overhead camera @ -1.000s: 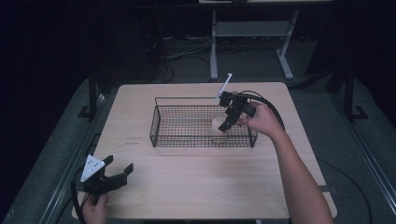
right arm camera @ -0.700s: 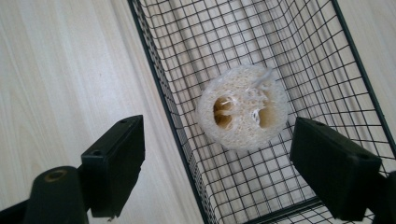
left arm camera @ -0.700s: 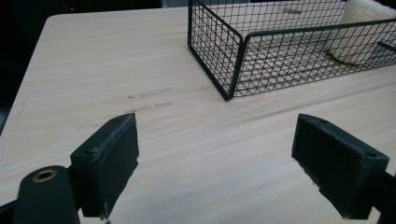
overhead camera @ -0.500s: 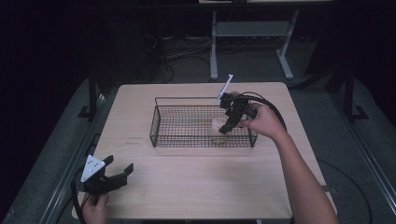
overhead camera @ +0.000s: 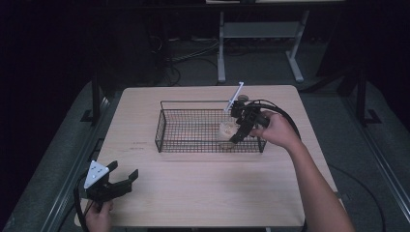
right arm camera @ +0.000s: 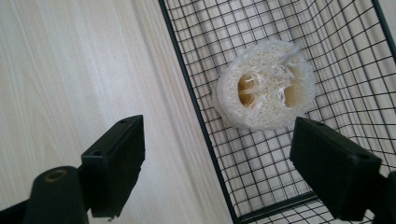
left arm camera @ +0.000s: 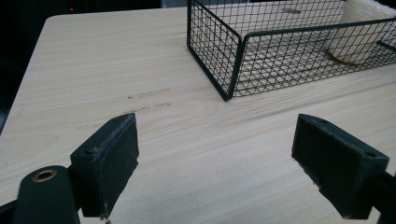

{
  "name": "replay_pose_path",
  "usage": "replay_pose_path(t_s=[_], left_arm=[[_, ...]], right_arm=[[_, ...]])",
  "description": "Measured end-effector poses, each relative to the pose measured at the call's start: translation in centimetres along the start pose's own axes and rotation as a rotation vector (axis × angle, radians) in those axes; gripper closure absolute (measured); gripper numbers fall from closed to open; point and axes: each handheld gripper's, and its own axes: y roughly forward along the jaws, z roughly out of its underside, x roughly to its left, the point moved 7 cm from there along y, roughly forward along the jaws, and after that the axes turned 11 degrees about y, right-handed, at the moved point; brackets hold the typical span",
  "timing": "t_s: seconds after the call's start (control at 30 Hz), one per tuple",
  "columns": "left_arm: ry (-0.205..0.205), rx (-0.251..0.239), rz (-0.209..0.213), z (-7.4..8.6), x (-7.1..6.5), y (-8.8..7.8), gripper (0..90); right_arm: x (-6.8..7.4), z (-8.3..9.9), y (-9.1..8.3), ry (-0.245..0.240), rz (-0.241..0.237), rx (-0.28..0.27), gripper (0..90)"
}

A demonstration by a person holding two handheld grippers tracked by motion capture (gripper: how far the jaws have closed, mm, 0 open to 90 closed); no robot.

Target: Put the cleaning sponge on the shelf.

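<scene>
A black wire basket (overhead camera: 193, 102) stands at the middle of the wooden table. Inside it, near its right end, lies a pale round loofah slice (overhead camera: 225, 129) with holes through it. My right gripper (overhead camera: 237, 133) hangs open over the basket's right end, pointing down. In the right gripper view, the loofah (right arm camera: 264, 86) lies just beyond the open jaws (right arm camera: 217, 144), which straddle the basket wall (right arm camera: 187, 79); nothing is held. My left gripper (overhead camera: 124, 170) rests open at the table's front left corner. In the left gripper view, its jaws (left arm camera: 215, 140) are empty, with the basket (left arm camera: 215, 51) and loofah (left arm camera: 357, 32) farther off.
Bare tabletop (overhead camera: 217, 188) stretches between the basket and the front edge. Behind the table a white metal stand (overhead camera: 261, 34) and cables sit on the dark floor. Dark rails run along both sides of the table.
</scene>
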Motion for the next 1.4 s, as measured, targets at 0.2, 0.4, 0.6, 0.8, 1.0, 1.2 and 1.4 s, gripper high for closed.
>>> replay_pose_path(t_s=[0.2,0.4,0.6,0.8,1.0,1.2,1.4], left_arm=[[0.003,0.004,0.004,0.1,0.0,0.1,13.9],[0.007,0.003,0.007,0.0,-0.1,0.1,13.9],[0.006,0.003,0.008,0.0,-0.1,0.1,13.9],[0.005,0.002,0.008,0.0,-0.1,0.1,13.9],[0.005,0.002,0.008,0.0,-0.1,0.0,13.9],[0.006,0.004,0.008,0.0,-0.1,0.0,13.9],[0.007,0.003,0.010,0.0,-0.2,0.1,13.9]], right_arm=[[0.7,0.1,-0.1,-0.018,-0.003,-0.008,17.5],[1.1,0.4,0.1,-0.024,-0.001,0.000,17.4],[1.6,0.6,0.2,-0.028,-0.015,-0.016,17.5],[2.1,0.9,0.5,-0.038,-0.018,-0.007,17.4],[2.6,1.5,0.9,-0.041,-0.024,-0.006,17.5],[2.9,2.2,1.1,-0.040,-0.027,-0.016,16.9],[3.2,3.0,1.4,-0.041,-0.033,-0.010,16.9]])
